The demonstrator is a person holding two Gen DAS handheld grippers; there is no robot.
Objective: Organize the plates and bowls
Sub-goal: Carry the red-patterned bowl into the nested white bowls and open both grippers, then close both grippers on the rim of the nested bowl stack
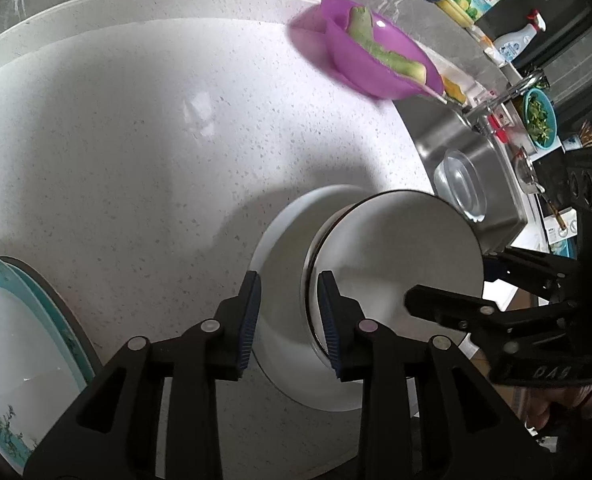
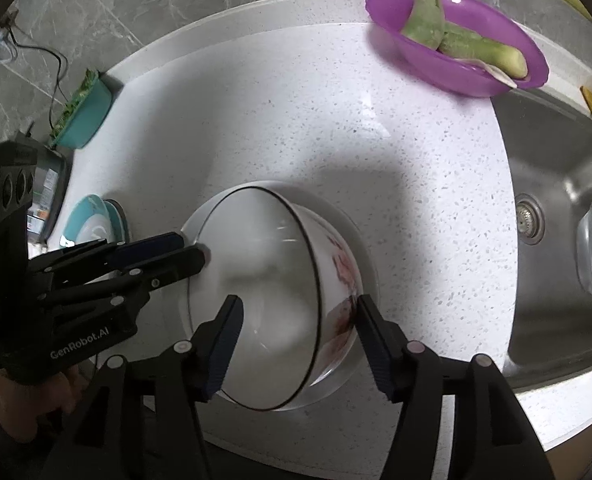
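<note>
White bowl [image 2: 272,292] sits between the spread right gripper [image 2: 297,344] fingers.

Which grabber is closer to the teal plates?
Left. The left gripper sits between the teal plates and the white bowl, with the plates just off to its side. The right gripper straddles the bowl's rim on the sink side, farther away.

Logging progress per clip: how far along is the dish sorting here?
Partly done. The floral bowl already sits in the white plate. Both the left hand-held gripper and right hand-held gripper are open around it. Still separate: the teal plates and the glass dish in the sink.
</note>
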